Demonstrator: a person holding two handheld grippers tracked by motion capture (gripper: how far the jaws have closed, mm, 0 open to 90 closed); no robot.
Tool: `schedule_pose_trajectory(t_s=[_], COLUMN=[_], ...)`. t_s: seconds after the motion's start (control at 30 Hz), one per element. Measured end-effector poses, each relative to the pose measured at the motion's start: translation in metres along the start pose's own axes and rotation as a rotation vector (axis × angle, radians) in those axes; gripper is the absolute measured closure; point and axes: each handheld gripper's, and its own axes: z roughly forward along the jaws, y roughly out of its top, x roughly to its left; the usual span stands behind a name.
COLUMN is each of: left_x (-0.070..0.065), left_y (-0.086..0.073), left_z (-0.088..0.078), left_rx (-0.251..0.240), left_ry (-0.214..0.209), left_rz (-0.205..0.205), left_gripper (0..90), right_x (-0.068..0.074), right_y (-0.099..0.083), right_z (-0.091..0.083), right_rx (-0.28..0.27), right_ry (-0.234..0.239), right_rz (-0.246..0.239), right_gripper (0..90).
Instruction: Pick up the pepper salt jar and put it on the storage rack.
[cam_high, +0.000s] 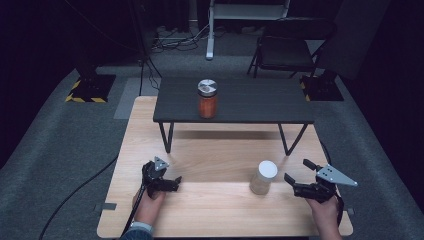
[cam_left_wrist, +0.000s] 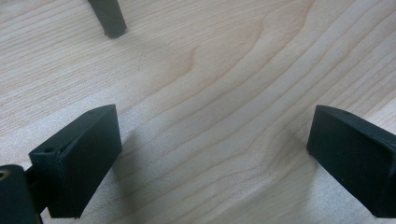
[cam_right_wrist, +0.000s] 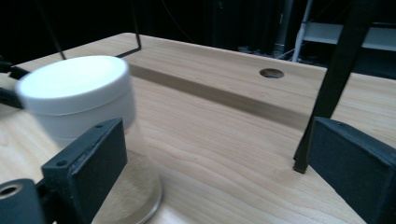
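White-lidded jar (cam_high: 264, 177) upright, lid upward

Jar (cam_high: 263, 177) just left of right gripper (cam_high: 299, 182), seemingly apart

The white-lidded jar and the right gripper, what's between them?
Nothing: the high view shows bare wooden table between the white-lidded jar and the open right gripper.

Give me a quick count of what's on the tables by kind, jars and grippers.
Jars with white lid: 1, the jar on the wooden table.
Jars with silver lid: 1, the orange jar on the black stand.
Grippers: 2, left gripper and right gripper, both open.
Total: 4
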Motion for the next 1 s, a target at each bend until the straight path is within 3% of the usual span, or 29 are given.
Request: schedule_pose_trajectory(t_s=[0.4, 1.0], left_x=[0.000, 0.000], left_y=[0.000, 0.001], left_z=[0.000, 0.001], left_rx=[0.000, 0.002], left_ry=[0.000, 0.000], left_rz=[0.000, 0.000], left_gripper=[2.9, 1.9], right_x=[0.014, 0.014], right_y=[0.003, 0.007], right_z=[-0.007, 0.015], right_rx=[-0.013, 0.017], right_ry=[0.085, 0.167], right_rz=[-0.035, -0.046], right_gripper=[4.8, 6.2])
